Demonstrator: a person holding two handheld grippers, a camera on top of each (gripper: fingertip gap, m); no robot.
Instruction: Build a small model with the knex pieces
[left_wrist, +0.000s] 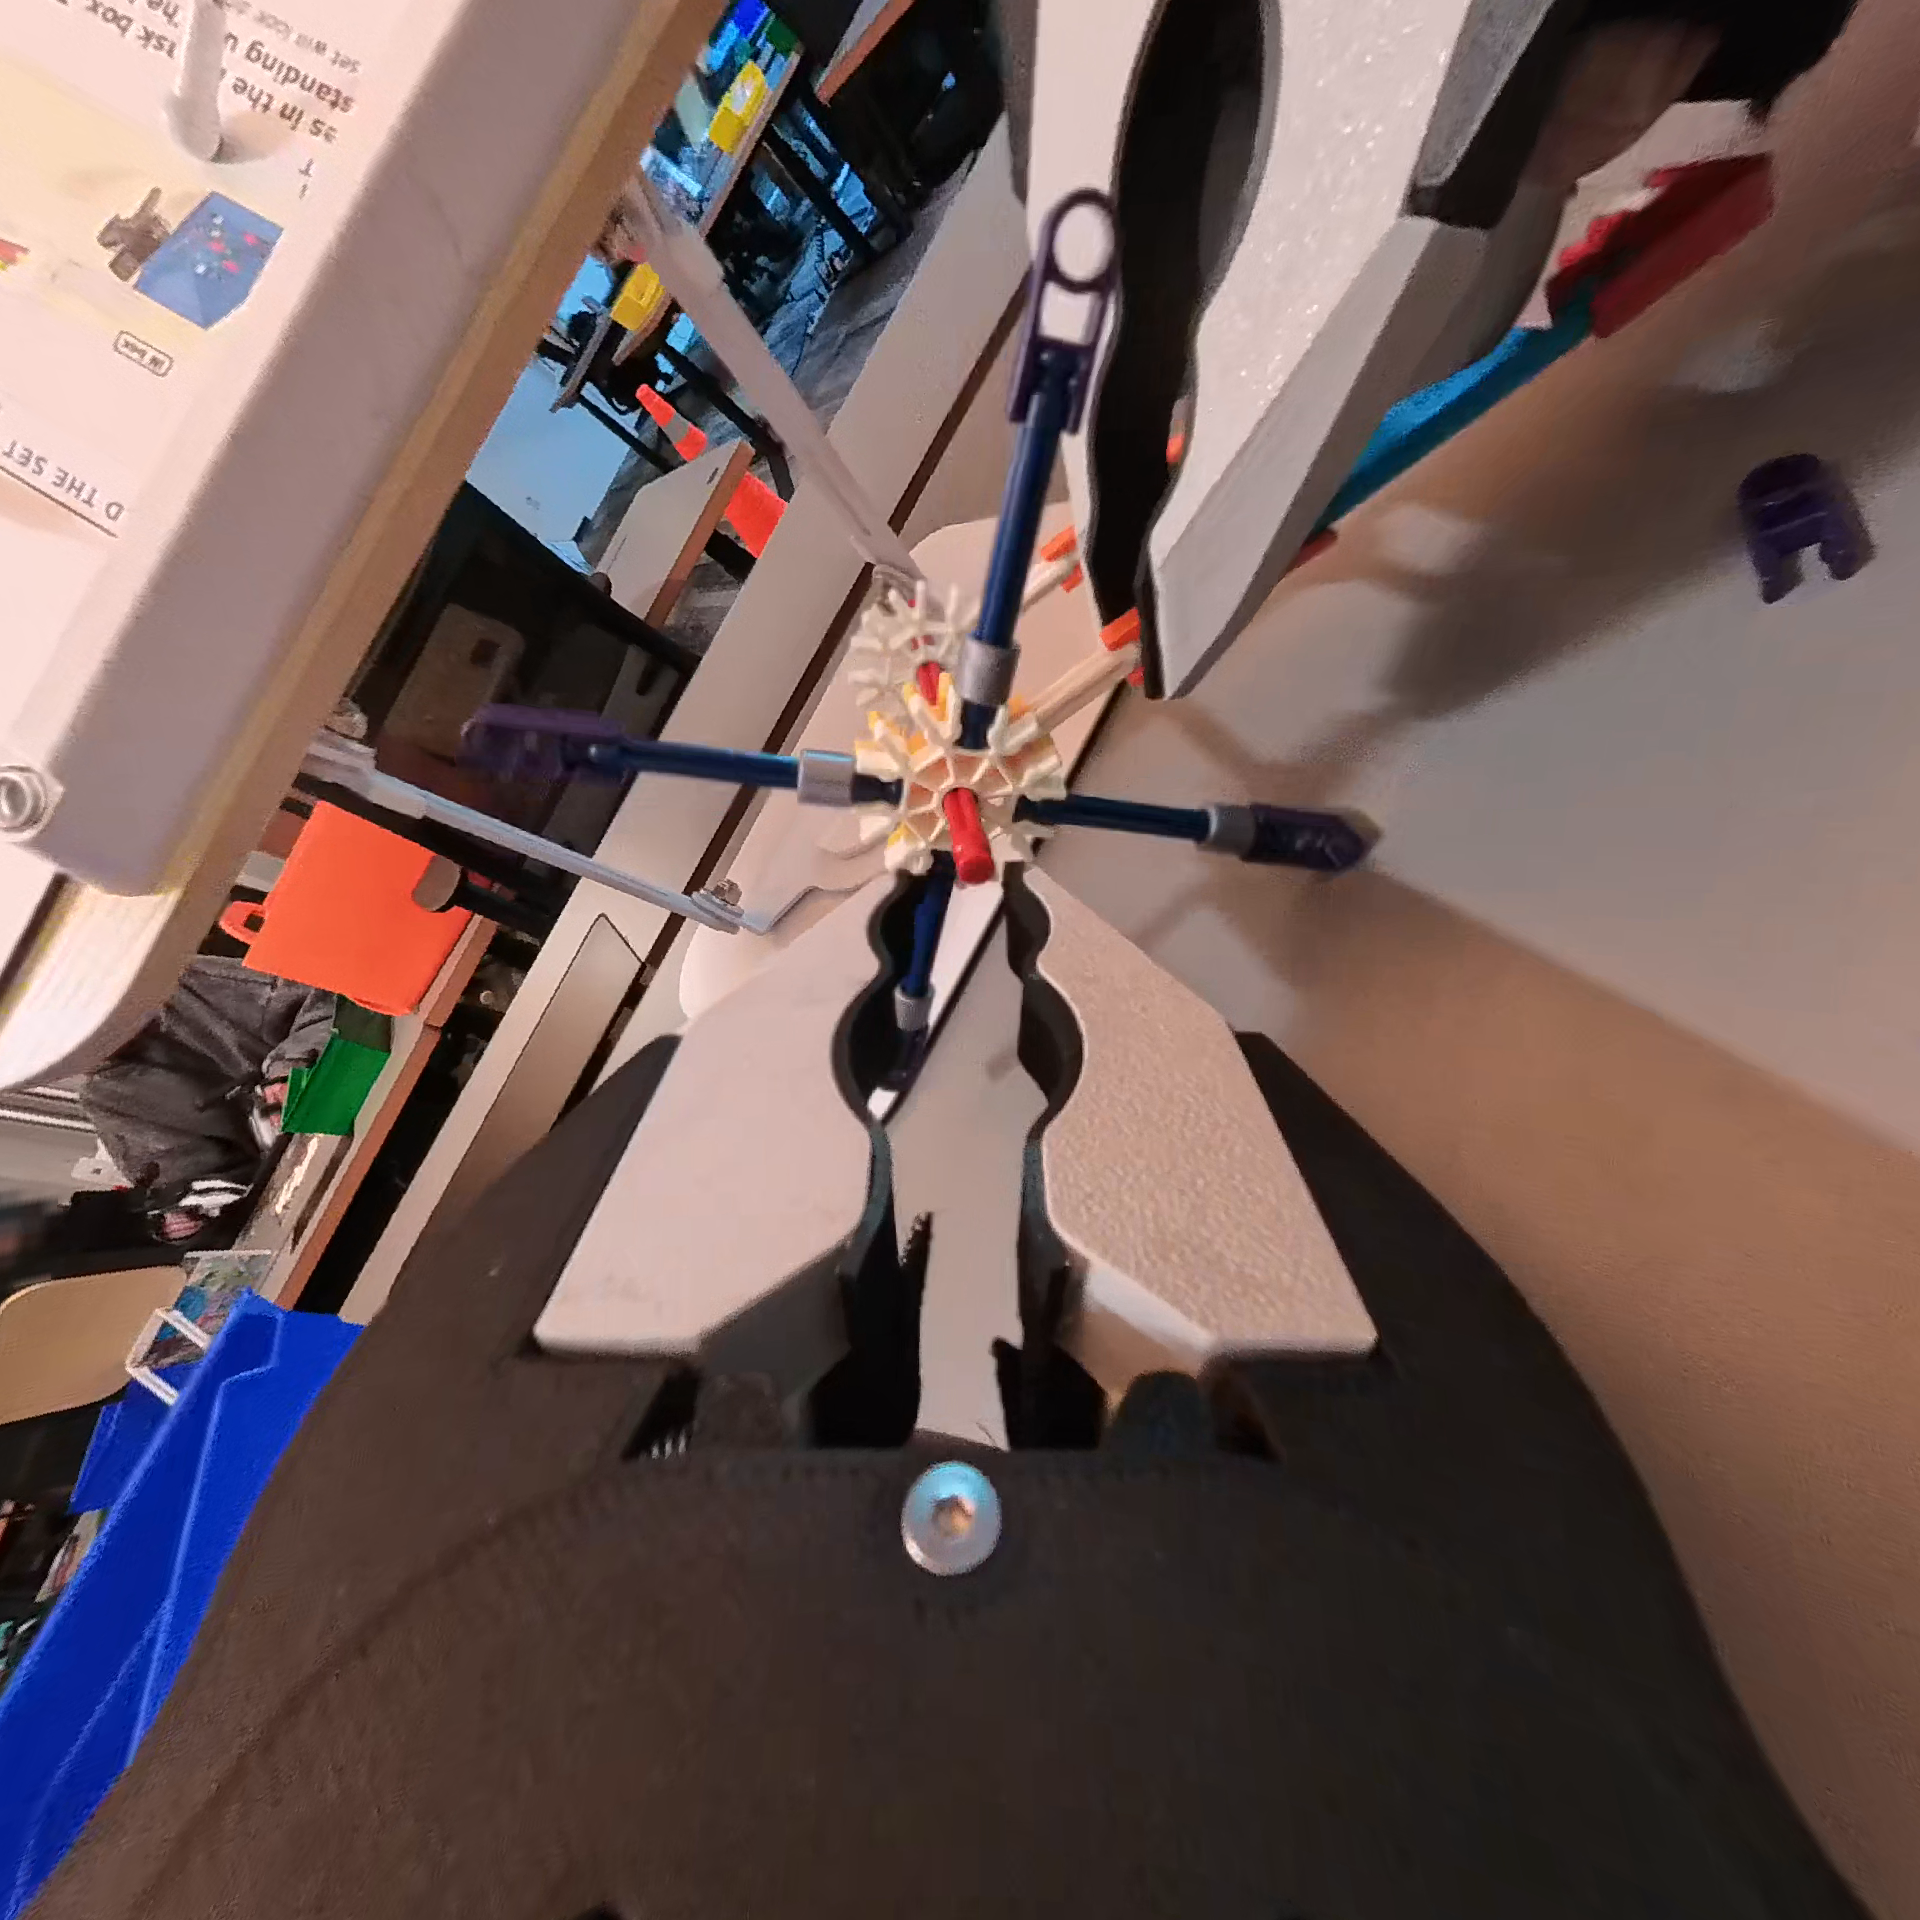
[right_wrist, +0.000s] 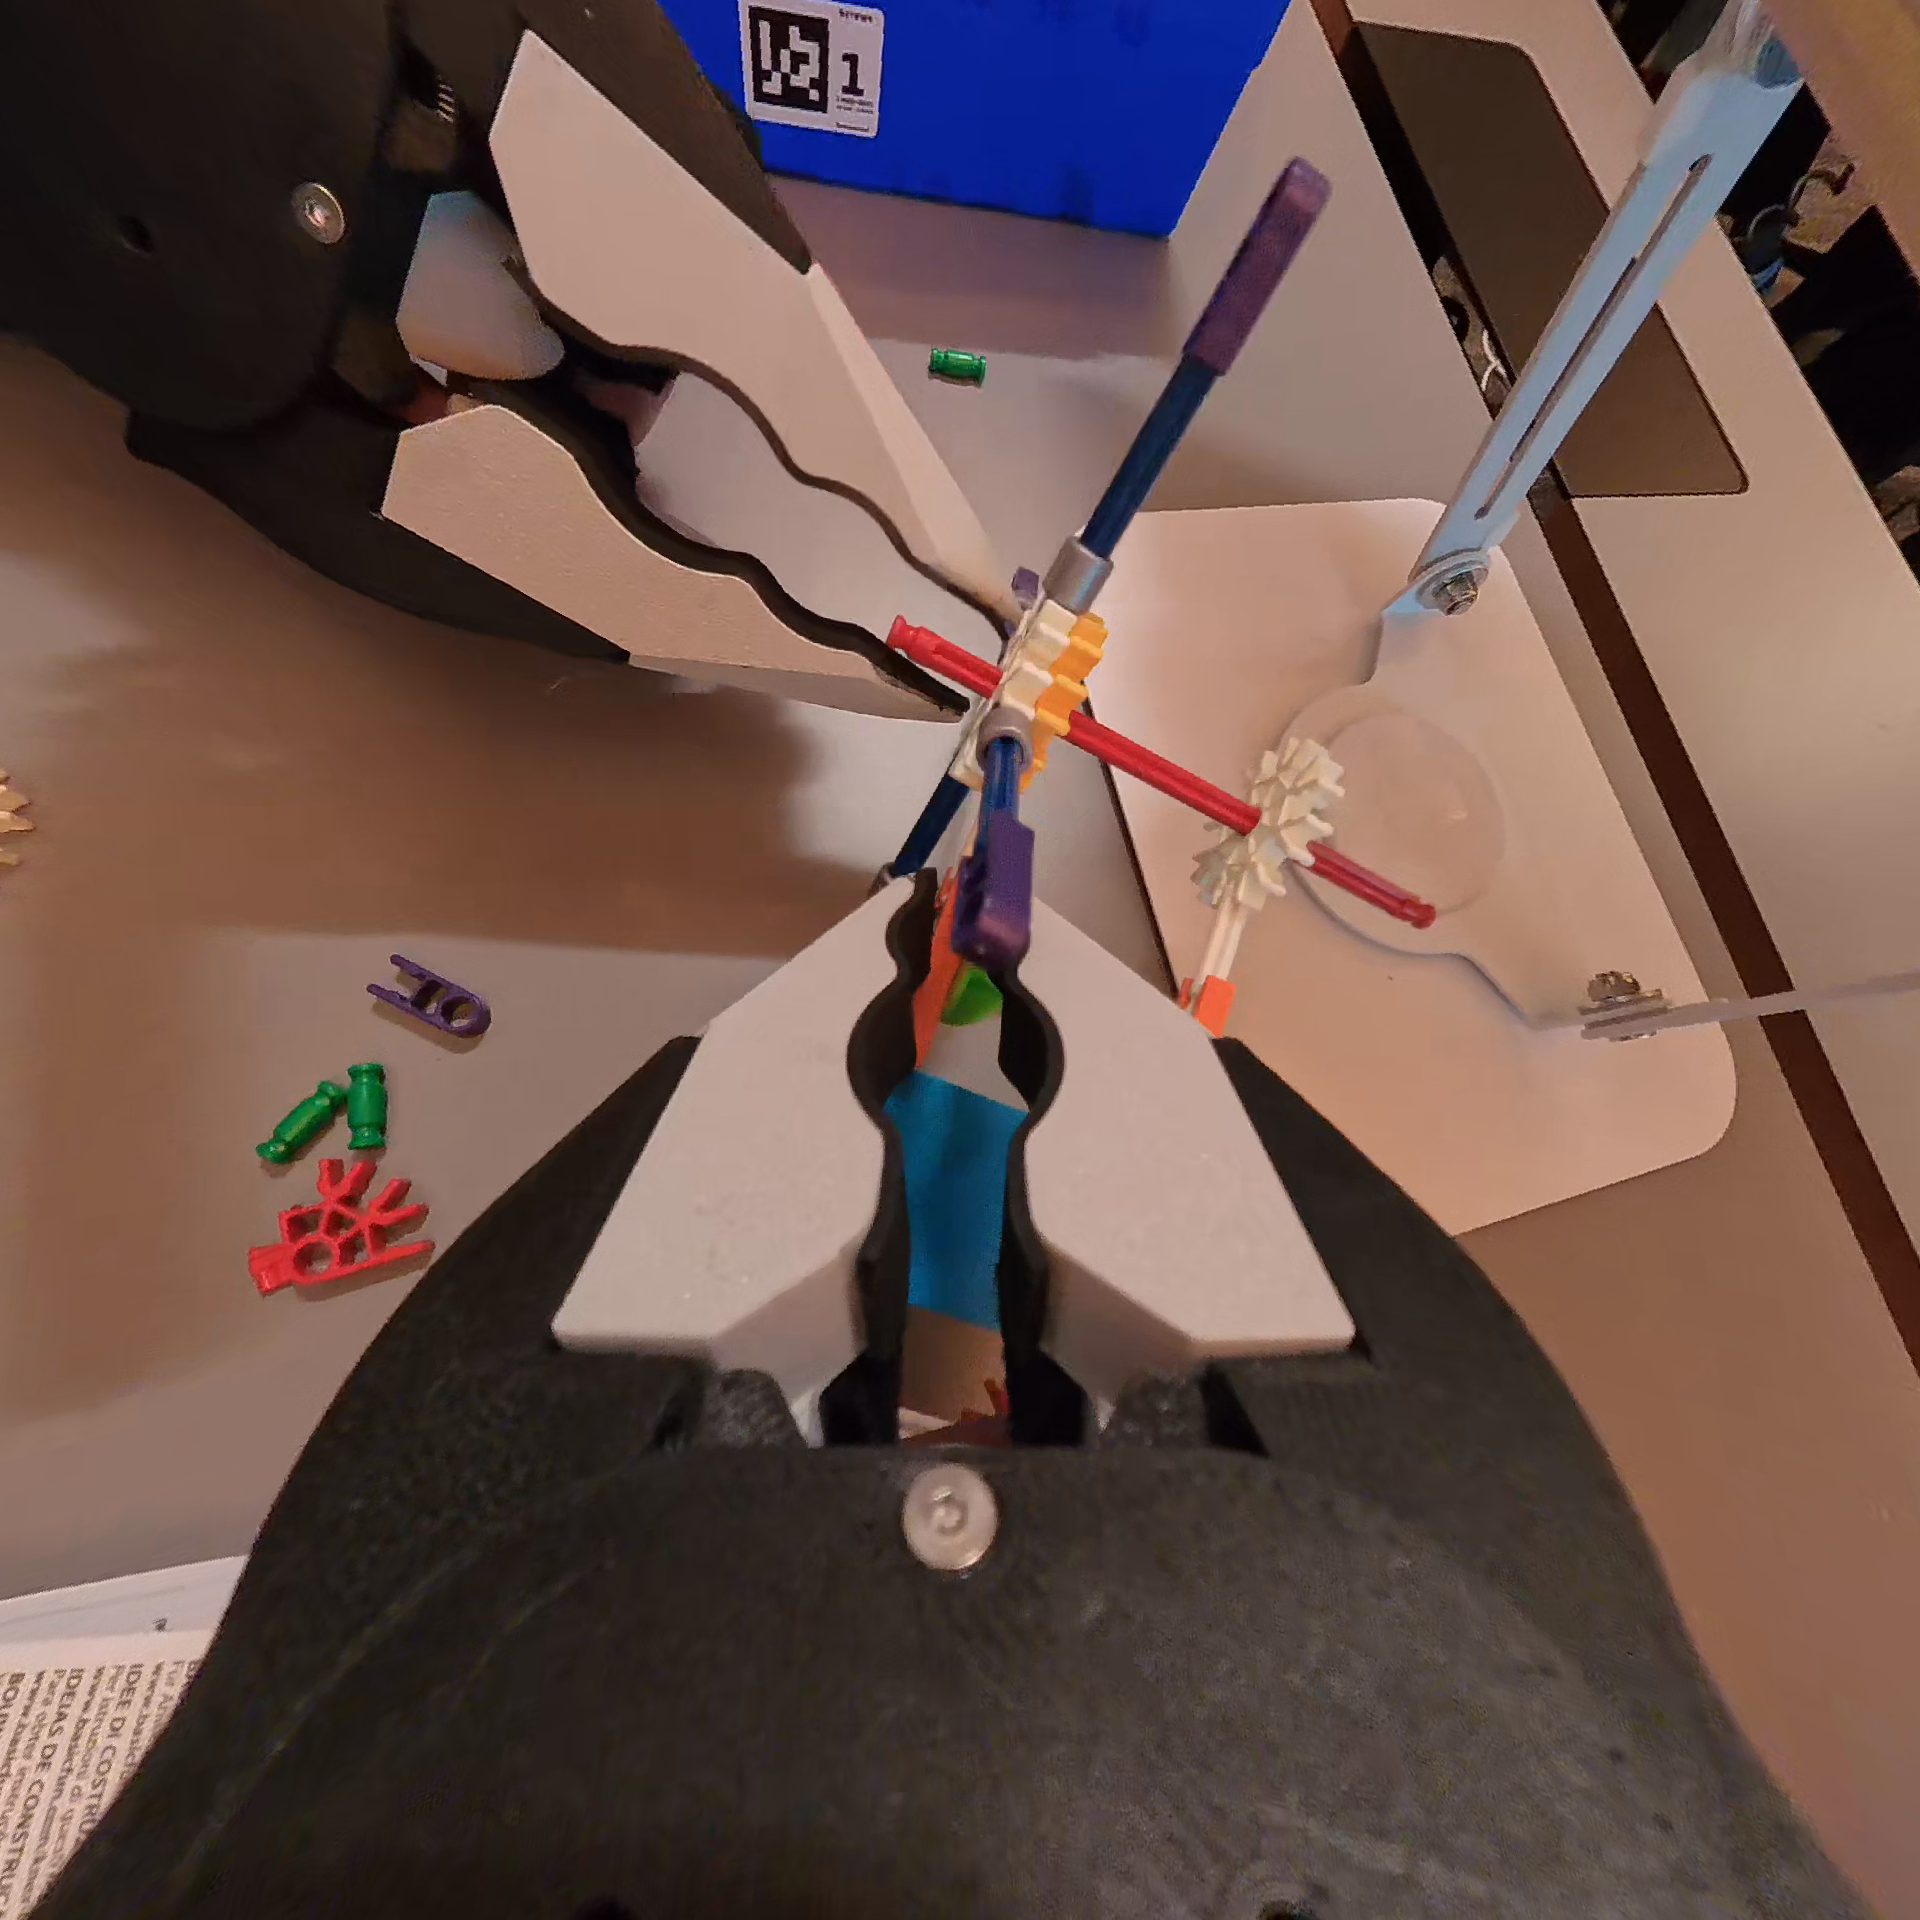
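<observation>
A rod-and-connector model has a white and yellow hub with blue spokes that end in purple clips. A red rod runs through the hub to a second white hub. My left gripper is closed about the near end of the red rod, right at the hub. My right gripper is nearly closed, with an orange connector of the model between its jaws. A purple clip on a spoke lies just over its tips.
Loose on the table are a purple clip, green short rods, a red connector, another green rod and a purple piece. A blue bin stands behind. A white plate with metal arms lies at right. Spacing between my two grippers at the tips: around 5 cm.
</observation>
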